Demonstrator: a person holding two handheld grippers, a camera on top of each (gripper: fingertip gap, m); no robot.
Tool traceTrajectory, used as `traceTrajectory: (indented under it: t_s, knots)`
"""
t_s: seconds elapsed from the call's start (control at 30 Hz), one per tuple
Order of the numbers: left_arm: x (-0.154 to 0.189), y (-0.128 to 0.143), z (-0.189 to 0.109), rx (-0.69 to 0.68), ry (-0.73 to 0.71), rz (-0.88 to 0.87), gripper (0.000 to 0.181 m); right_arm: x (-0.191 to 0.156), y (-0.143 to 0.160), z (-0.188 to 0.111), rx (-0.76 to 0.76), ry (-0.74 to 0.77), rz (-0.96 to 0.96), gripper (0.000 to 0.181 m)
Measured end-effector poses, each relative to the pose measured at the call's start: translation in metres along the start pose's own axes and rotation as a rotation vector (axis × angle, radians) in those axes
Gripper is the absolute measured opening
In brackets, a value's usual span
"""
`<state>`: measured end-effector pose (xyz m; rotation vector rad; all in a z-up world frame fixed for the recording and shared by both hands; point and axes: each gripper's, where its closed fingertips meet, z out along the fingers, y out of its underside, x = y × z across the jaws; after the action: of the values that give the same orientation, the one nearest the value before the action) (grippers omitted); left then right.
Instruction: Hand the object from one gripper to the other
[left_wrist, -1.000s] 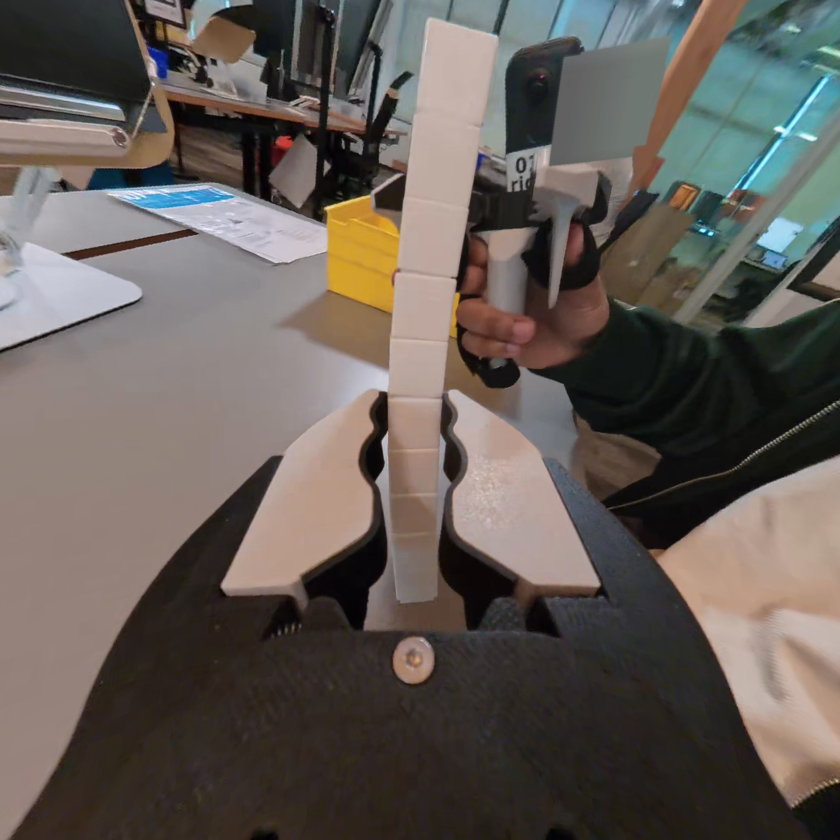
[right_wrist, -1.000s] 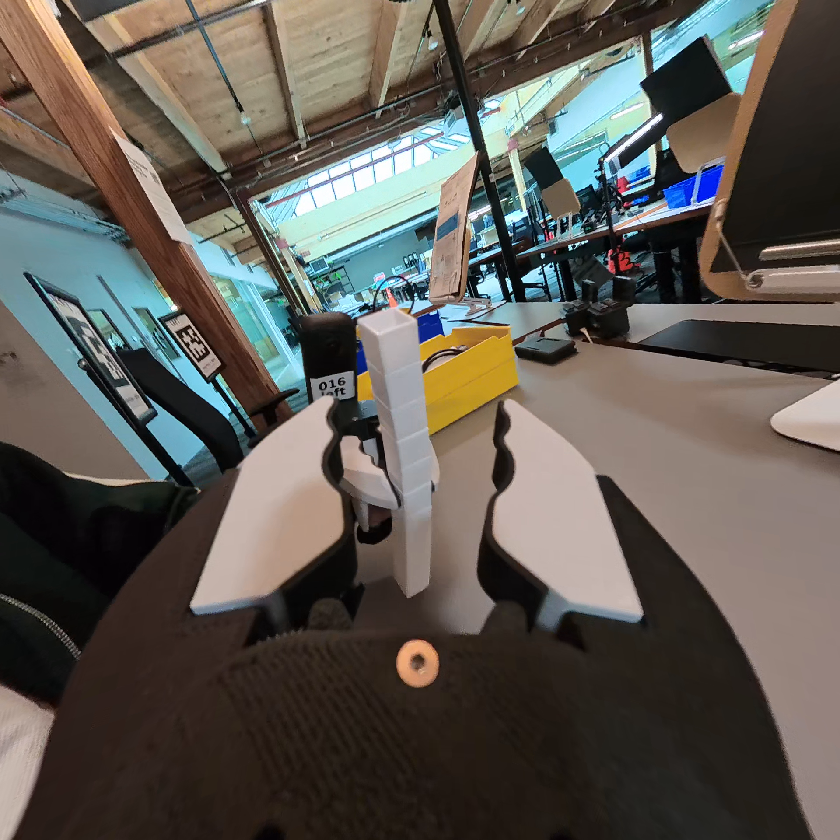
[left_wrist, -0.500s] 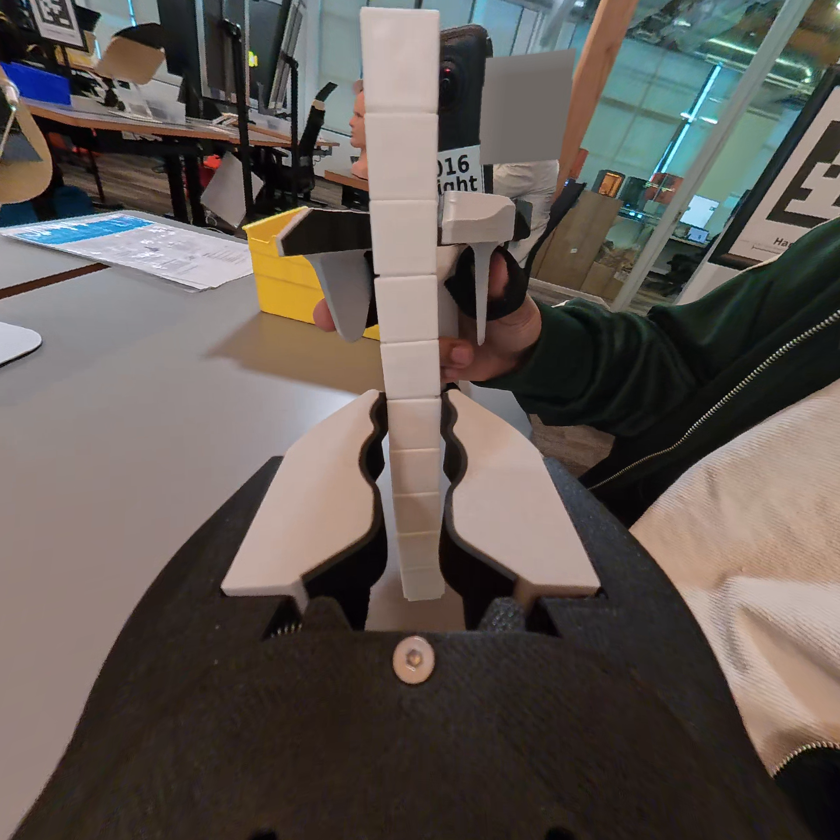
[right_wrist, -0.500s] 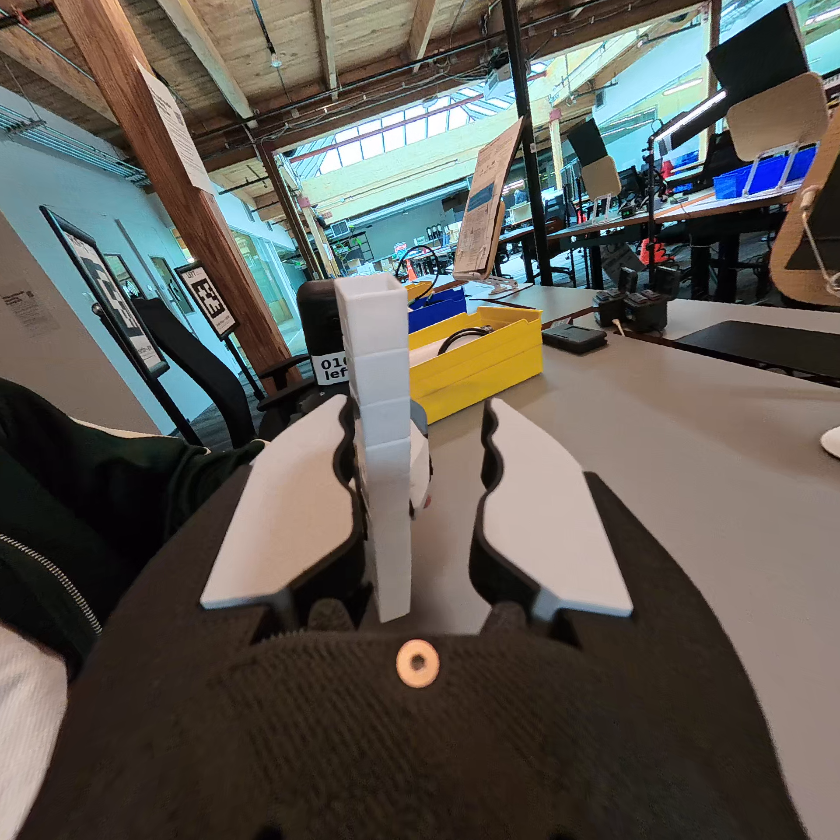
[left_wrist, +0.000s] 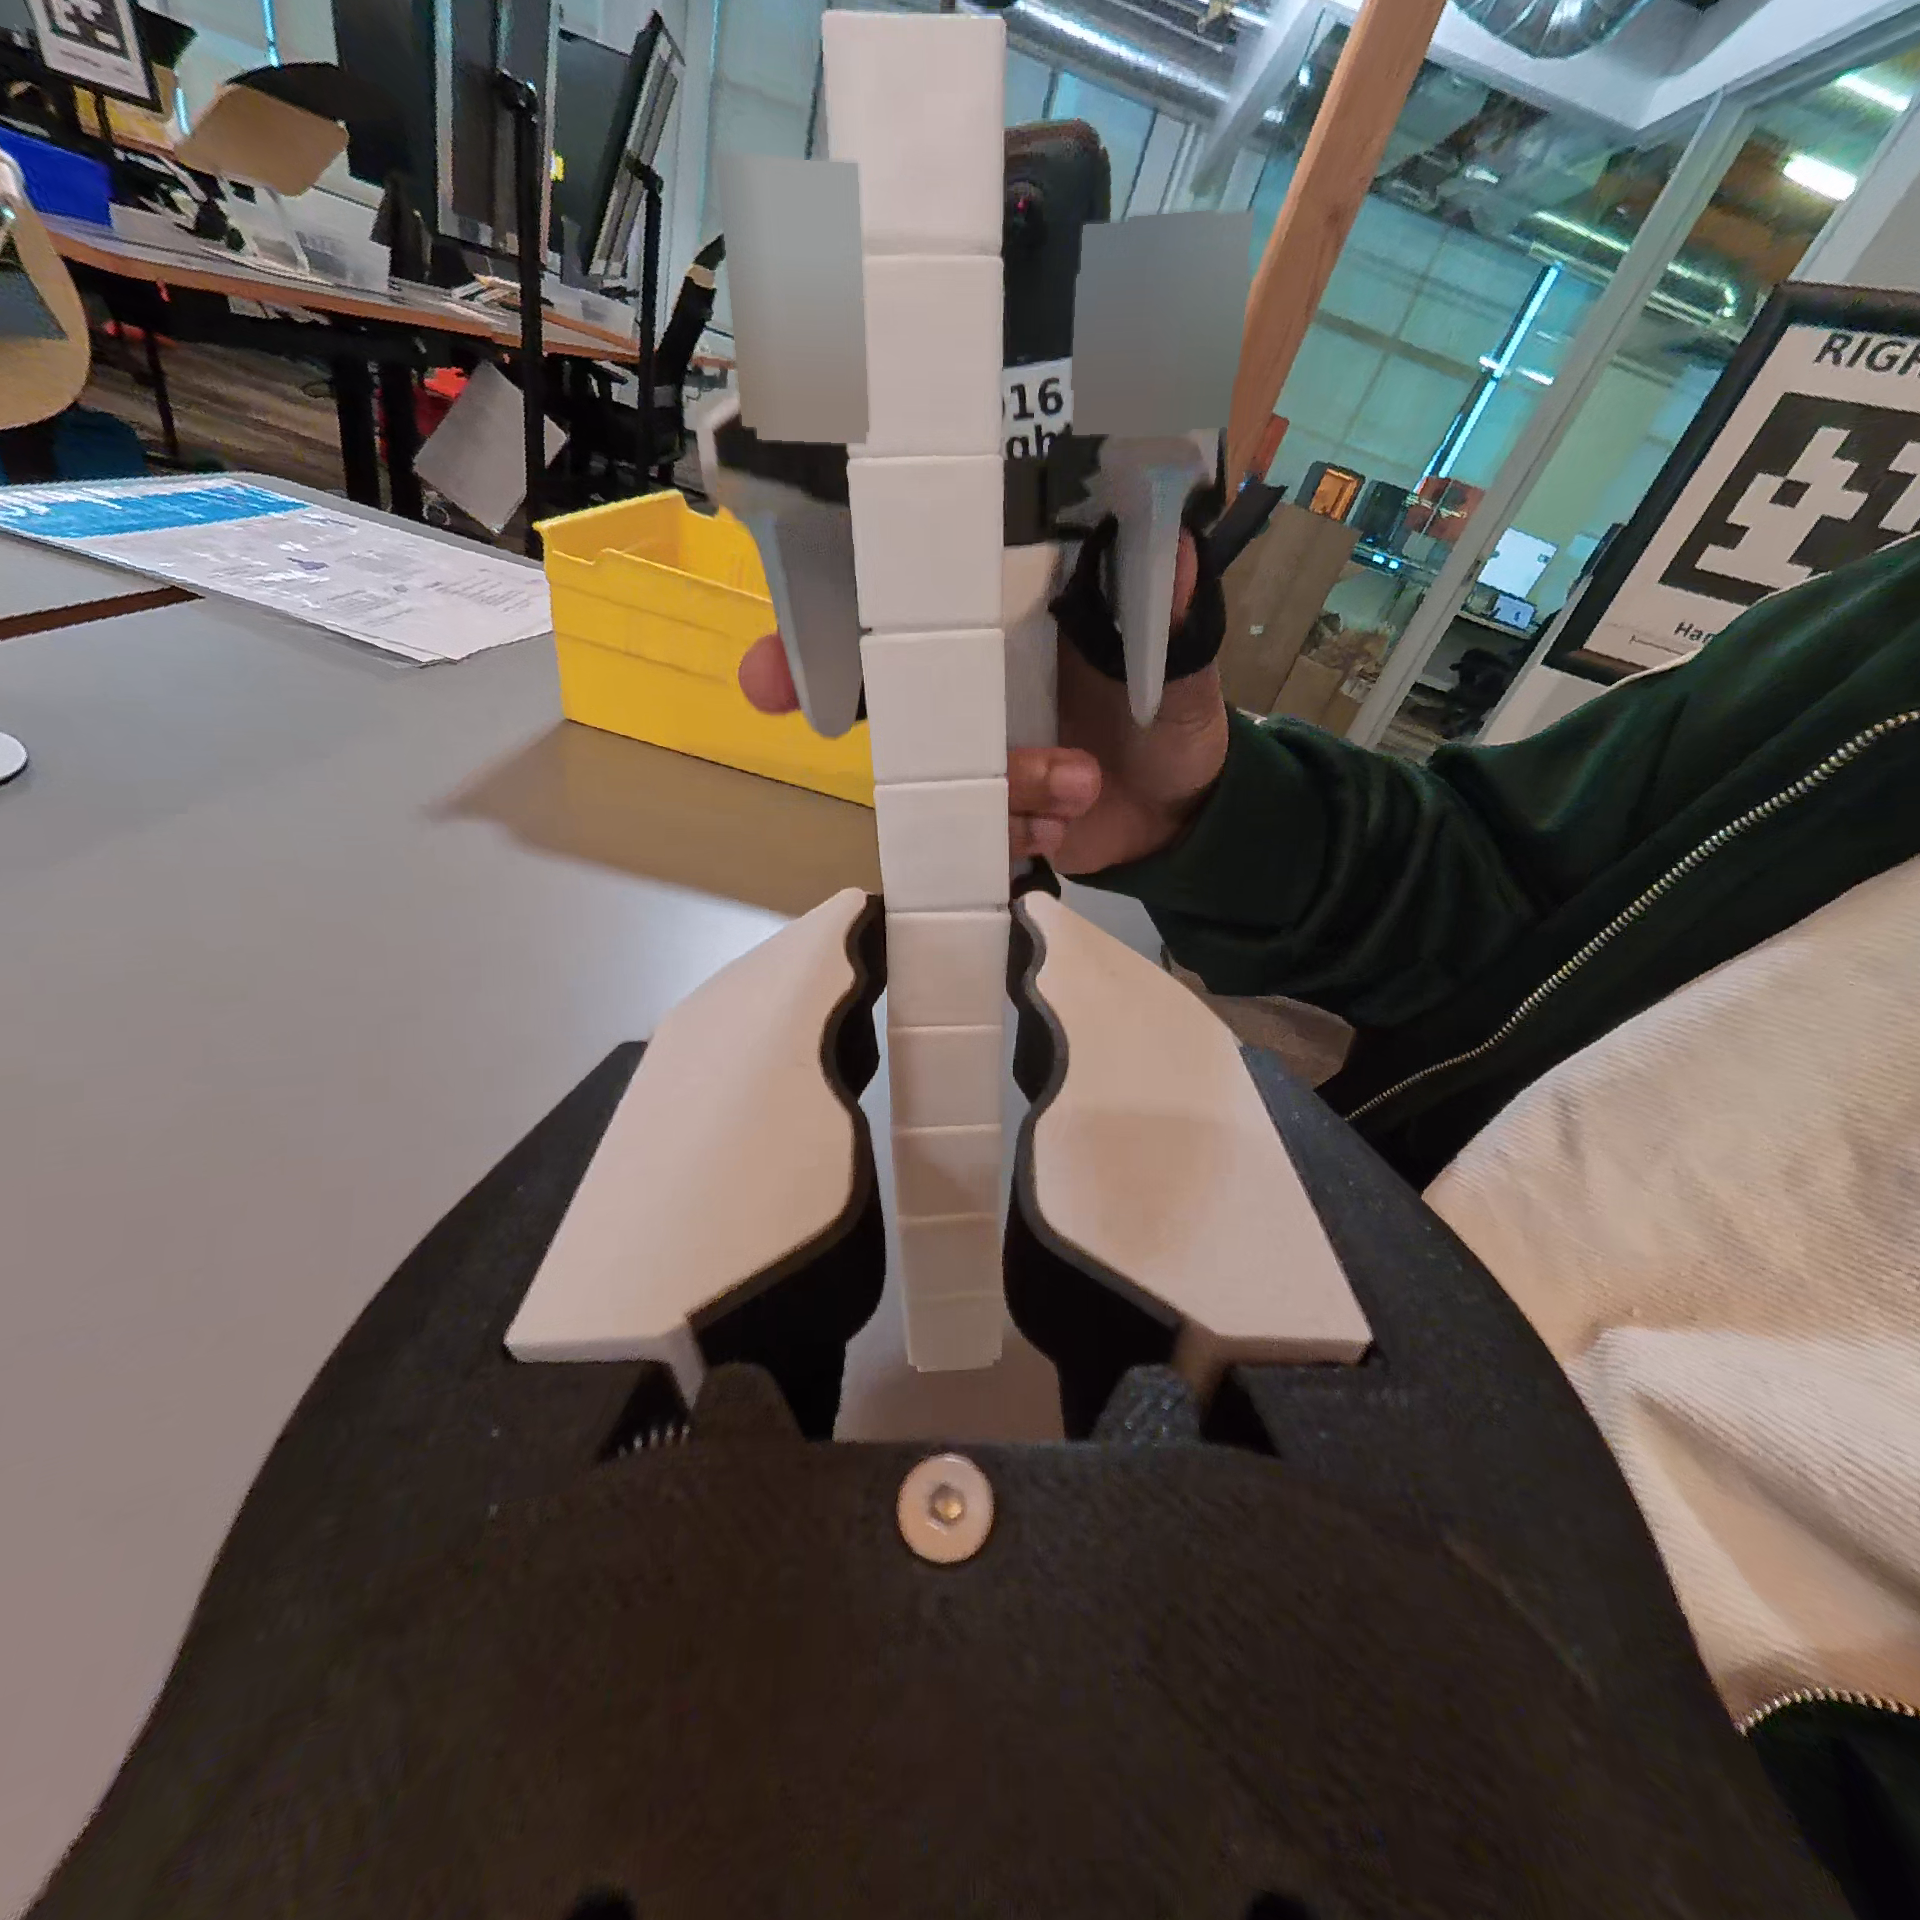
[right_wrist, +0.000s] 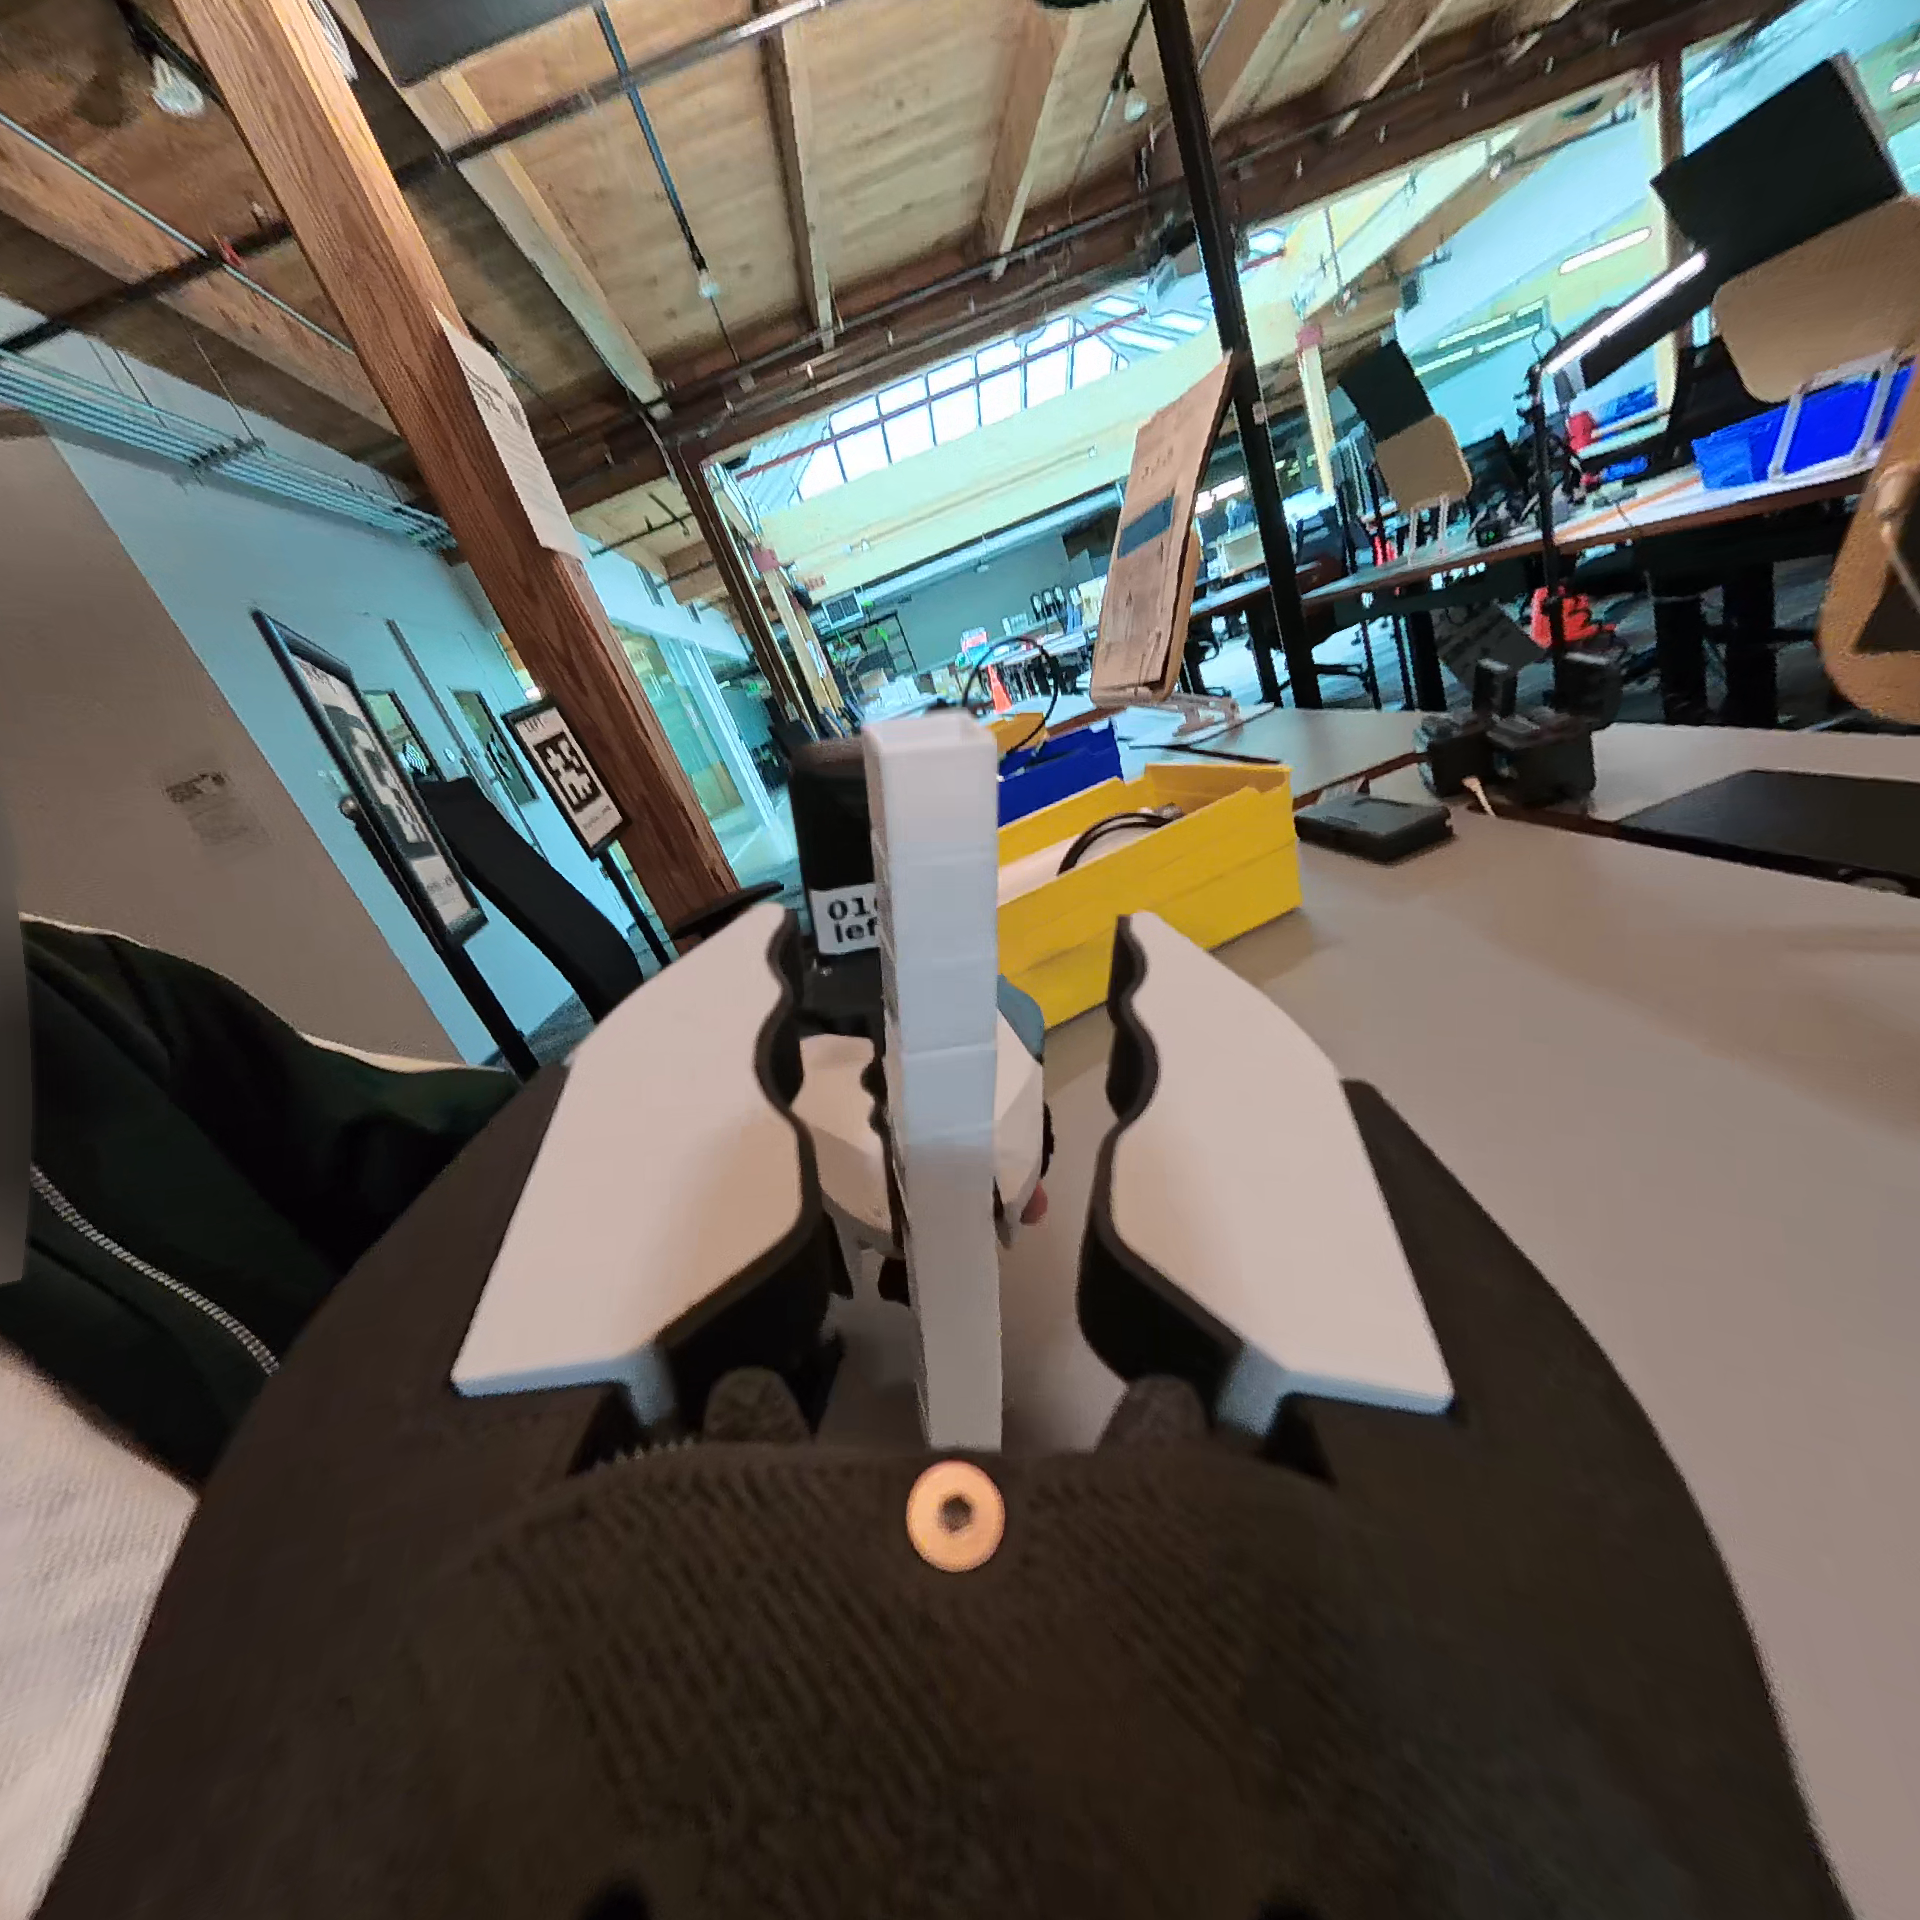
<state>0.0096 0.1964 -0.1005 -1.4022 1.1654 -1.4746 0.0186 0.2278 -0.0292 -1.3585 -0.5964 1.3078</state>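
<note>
In the left wrist view, the left gripper (left_wrist: 945, 914) is clamped on the lower part of a tall white segmented bar (left_wrist: 940, 582), which stands upright above the grey tabletop (left_wrist: 260, 883). Farther off, the right gripper (left_wrist: 966, 623) faces it with its fingers (left_wrist: 810, 623) spread to either side of the bar's middle, not touching it. A yellow bin (left_wrist: 665, 623) sits on the tabletop behind, left of the bar.

In the right wrist view, the right gripper (right_wrist: 951, 987) has its fingers apart, the white segmented bar (right_wrist: 935, 987) standing upright between them with a gap on each side. The left gripper (right_wrist: 914, 1132) grips the bar beyond. The yellow bin (right_wrist: 1153, 883) lies far right on the tabletop (right_wrist: 1558, 1039).
</note>
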Motion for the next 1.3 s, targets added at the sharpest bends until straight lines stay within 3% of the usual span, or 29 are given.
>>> traceTrajectory:
  t_s: [0.23,0.37,0.7,1.07,1.1,1.2,1.3]
  knots:
    - [0.009,0.011,0.008,-0.057,0.044,0.015,0.023,-0.011,-0.017,-0.006,0.028,-0.030,-0.042,0.049]
    - [0.012,0.013,0.011,-0.074,0.054,0.032,0.023,-0.016,-0.014,-0.006,-0.010,-0.057,-0.067,0.023]
    - [0.011,0.014,0.009,-0.083,0.047,0.065,0.022,-0.019,-0.009,-0.007,-0.092,-0.095,0.042,0.023]
    - [0.010,0.013,0.011,-0.068,0.039,0.055,0.022,-0.019,-0.009,-0.005,-0.106,-0.083,0.034,0.023]
    - [0.011,0.010,0.011,-0.050,0.047,0.048,0.023,-0.019,-0.006,-0.003,-0.124,-0.073,0.006,0.023]
    - [0.011,0.005,0.008,-0.017,0.053,0.032,0.022,-0.019,0.001,0.006,-0.155,-0.016,-0.101,0.071]
    - [0.006,-0.004,0.000,0.046,0.047,0.006,0.023,-0.022,-0.002,0.009,-0.105,-0.012,-0.145,0.080]
